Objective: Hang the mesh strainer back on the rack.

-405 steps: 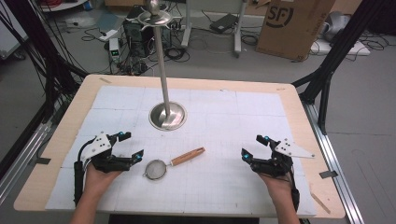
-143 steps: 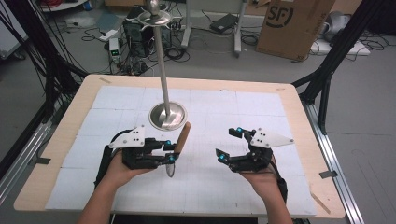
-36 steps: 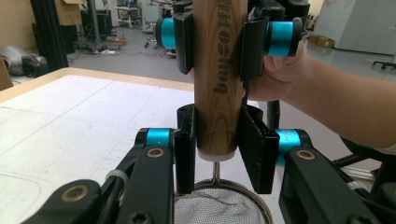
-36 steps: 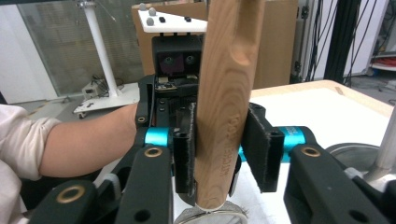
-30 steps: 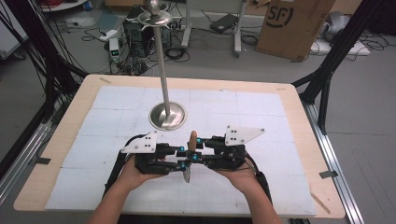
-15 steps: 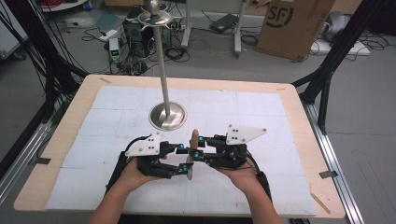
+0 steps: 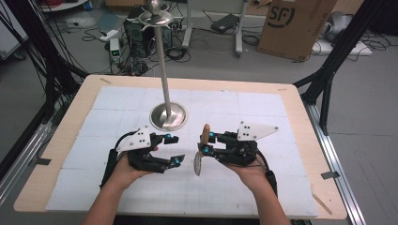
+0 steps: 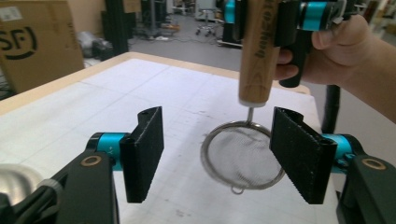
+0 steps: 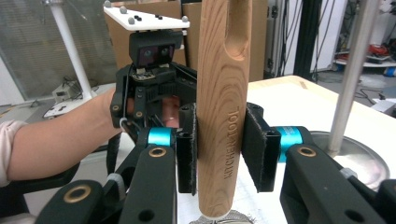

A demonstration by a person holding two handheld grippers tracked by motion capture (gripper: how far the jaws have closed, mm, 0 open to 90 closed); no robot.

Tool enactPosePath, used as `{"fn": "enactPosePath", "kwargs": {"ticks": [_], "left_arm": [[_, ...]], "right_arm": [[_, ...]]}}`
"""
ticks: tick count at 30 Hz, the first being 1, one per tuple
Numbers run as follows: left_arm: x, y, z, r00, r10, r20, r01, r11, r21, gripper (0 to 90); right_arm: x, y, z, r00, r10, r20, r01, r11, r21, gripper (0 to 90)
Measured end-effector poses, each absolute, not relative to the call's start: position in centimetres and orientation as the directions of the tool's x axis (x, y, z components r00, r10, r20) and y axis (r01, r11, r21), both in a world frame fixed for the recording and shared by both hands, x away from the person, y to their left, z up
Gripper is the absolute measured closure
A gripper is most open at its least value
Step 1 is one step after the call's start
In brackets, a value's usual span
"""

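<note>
A small mesh strainer (image 7: 198, 163) with a wooden handle (image 7: 205, 135) hangs upright above the table, bowl down. My right gripper (image 7: 205, 148) is shut on the handle (image 9: 223, 93), pads pressing both sides. My left gripper (image 7: 177, 150) stands open just left of the strainer, and its jaws have just been opening. In the left gripper view the mesh bowl (image 8: 243, 156) hangs a little beyond the spread pads (image 8: 145, 156), touching neither. The right hand (image 8: 345, 51) grips the handle (image 8: 258, 51) from above there.
A metal stand rises from a round base (image 7: 168, 116) at the table's middle back, its pole (image 7: 162, 61) topped by a dish. The white gridded mat (image 7: 263, 108) covers the wooden table. A cardboard box (image 7: 295, 23) and cables lie on the floor behind.
My left gripper has let go of the strainer, opened and drawn slightly left. My right gripper keeps its hold on the handle and has hardly moved.
</note>
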State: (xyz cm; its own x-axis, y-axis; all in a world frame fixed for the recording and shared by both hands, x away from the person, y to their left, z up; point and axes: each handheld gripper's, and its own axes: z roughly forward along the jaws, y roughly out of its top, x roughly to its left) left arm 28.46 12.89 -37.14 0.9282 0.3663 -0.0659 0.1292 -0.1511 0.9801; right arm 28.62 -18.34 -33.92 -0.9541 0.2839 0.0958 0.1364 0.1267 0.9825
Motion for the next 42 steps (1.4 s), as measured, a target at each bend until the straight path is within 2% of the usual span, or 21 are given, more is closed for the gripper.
{"fn": "enactPosePath", "kwargs": {"ticks": [8, 16, 42], "left_arm": [[29.0, 14.8, -36.6, 0.882, 0.469, -0.045, 0.149, -0.187, 0.971, 29.9], [29.4, 17.2, -36.2, 0.848, 0.527, -0.057, 0.164, -0.159, 0.973, 23.8], [29.3, 17.4, -36.3, 0.848, 0.527, -0.047, 0.165, -0.178, 0.970, 20.2]], "right_arm": [[29.4, -18.7, -33.2, -0.947, 0.305, 0.100, 0.147, 0.134, 0.980, 68.4], [30.2, -18.7, -31.9, -0.943, 0.322, 0.083, 0.137, 0.149, 0.979, 68.3], [34.0, -18.4, -27.0, -0.916, 0.397, 0.052, 0.132, 0.179, 0.975, 68.3]]}}
